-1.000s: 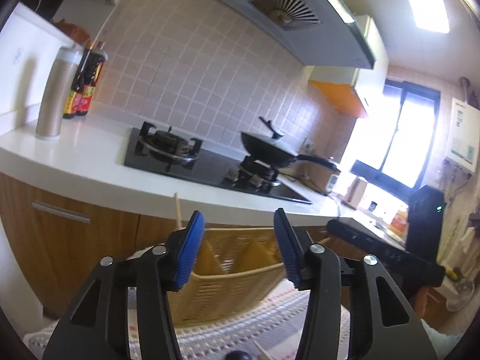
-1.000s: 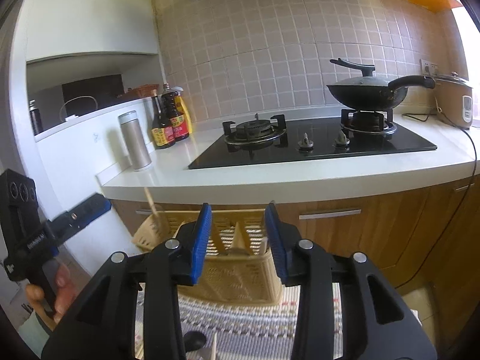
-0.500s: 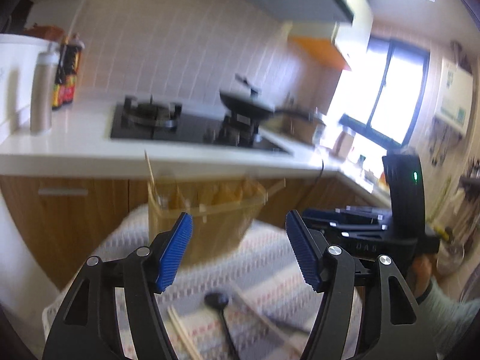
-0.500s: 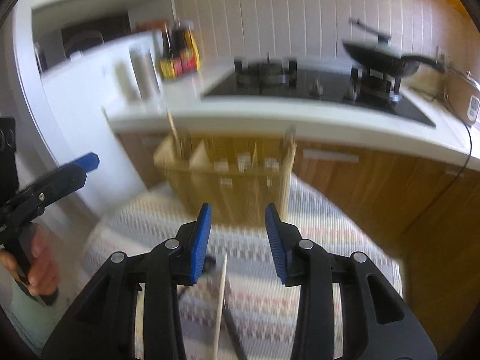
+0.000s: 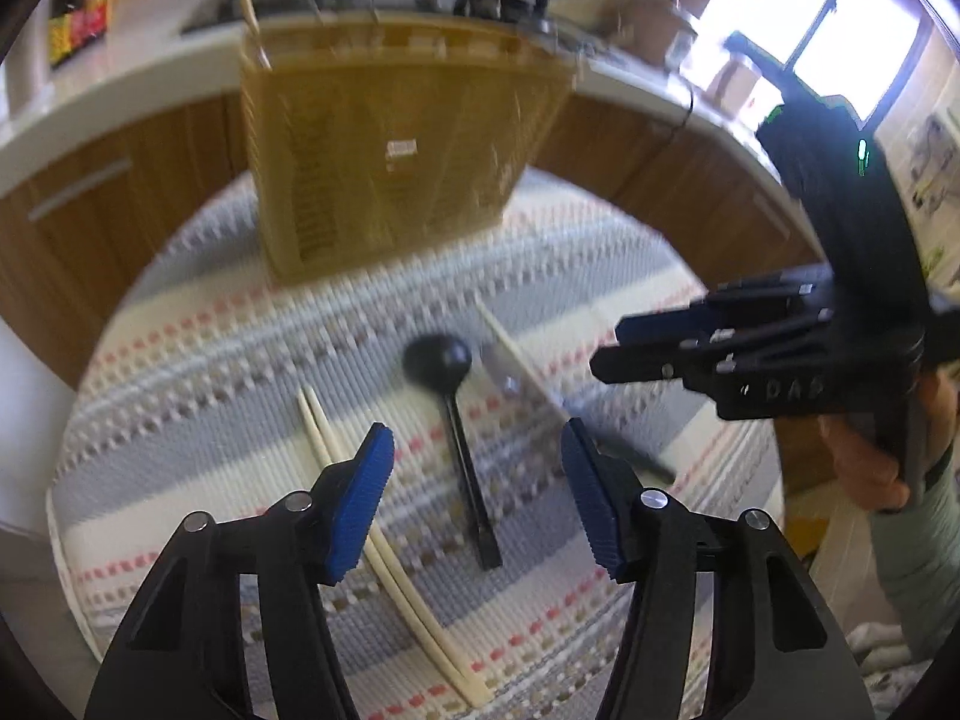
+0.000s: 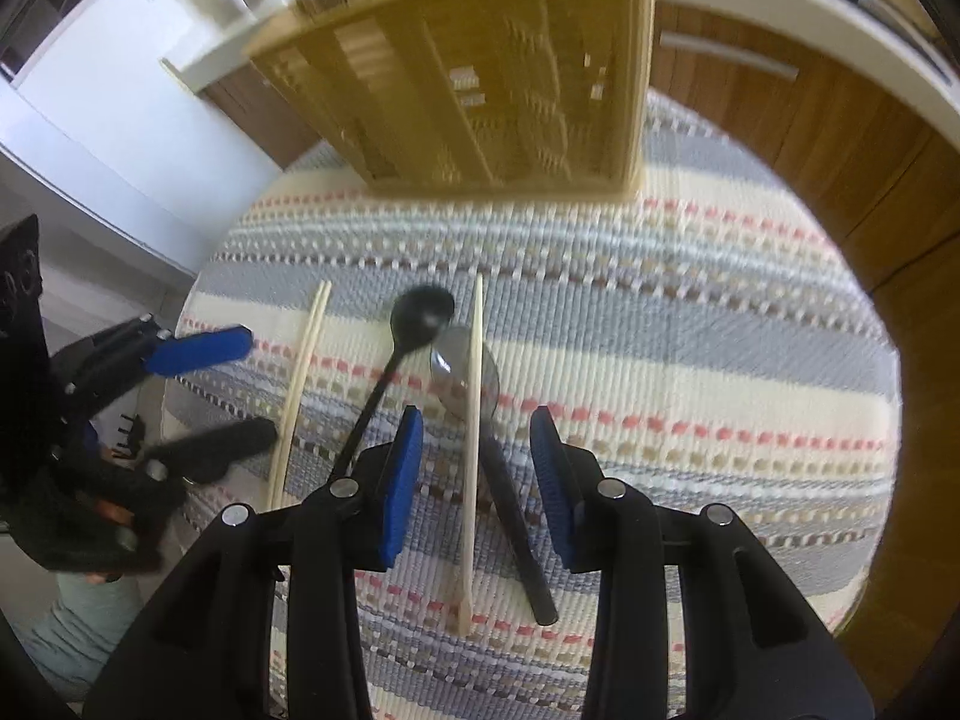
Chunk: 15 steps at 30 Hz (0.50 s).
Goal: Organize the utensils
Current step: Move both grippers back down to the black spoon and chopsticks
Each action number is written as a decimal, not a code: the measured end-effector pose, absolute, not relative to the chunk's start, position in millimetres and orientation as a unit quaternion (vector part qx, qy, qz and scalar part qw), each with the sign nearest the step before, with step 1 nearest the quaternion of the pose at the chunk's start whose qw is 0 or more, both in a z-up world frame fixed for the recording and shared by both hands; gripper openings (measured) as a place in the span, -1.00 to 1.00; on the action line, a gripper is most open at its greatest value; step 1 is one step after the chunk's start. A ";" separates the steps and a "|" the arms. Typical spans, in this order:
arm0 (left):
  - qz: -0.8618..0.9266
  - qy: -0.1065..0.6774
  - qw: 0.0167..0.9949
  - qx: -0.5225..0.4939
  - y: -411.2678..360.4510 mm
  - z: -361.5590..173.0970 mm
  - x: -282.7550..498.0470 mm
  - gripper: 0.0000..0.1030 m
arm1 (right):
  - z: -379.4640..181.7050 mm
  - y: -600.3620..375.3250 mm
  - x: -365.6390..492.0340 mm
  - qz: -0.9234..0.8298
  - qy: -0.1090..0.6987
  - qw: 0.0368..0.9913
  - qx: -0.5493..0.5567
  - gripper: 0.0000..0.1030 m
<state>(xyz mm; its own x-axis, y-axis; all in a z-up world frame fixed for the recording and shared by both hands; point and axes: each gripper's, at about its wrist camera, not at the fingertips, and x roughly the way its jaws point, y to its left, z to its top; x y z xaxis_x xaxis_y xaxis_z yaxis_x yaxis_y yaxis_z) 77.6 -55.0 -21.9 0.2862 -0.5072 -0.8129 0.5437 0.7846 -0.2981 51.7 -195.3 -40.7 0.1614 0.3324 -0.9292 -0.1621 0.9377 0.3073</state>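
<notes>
Two grippers, left (image 5: 477,495) and right (image 6: 474,480), hover with fingers spread wide, holding nothing. The black plastic spoon (image 6: 396,360) lies on the striped woven mat (image 6: 690,360), at 6 o'clock from the yellow slatted utensil basket (image 6: 480,78). The basket label is unreadable.

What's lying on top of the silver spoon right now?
A single chopstick lies across the silver spoon, covering a strip of its bowl. The black spoon sits just beside it; whether they touch is unclear.
</notes>
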 end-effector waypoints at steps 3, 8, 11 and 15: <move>-0.328 0.519 0.788 0.036 -66.8 -38.2 78.2 -0.18 | -51.5 -191.4 55.6 0.160 0.640 0.749 0.069 -0.35; -0.313 0.547 0.775 0.057 -80.8 -61.9 84.8 -0.39 | -72.0 -179.8 64.3 0.160 0.658 0.733 0.063 -0.52; -0.310 0.552 0.771 0.066 -85.8 -67.9 88.9 -0.39 | -81.3 -167.0 69.5 0.161 0.665 0.727 0.048 -0.63; -0.298 0.557 0.769 0.094 -96.4 -75.2 90.1 -0.39 | -92.1 -155.1 70.6 0.162 0.675 0.720 0.029 -0.66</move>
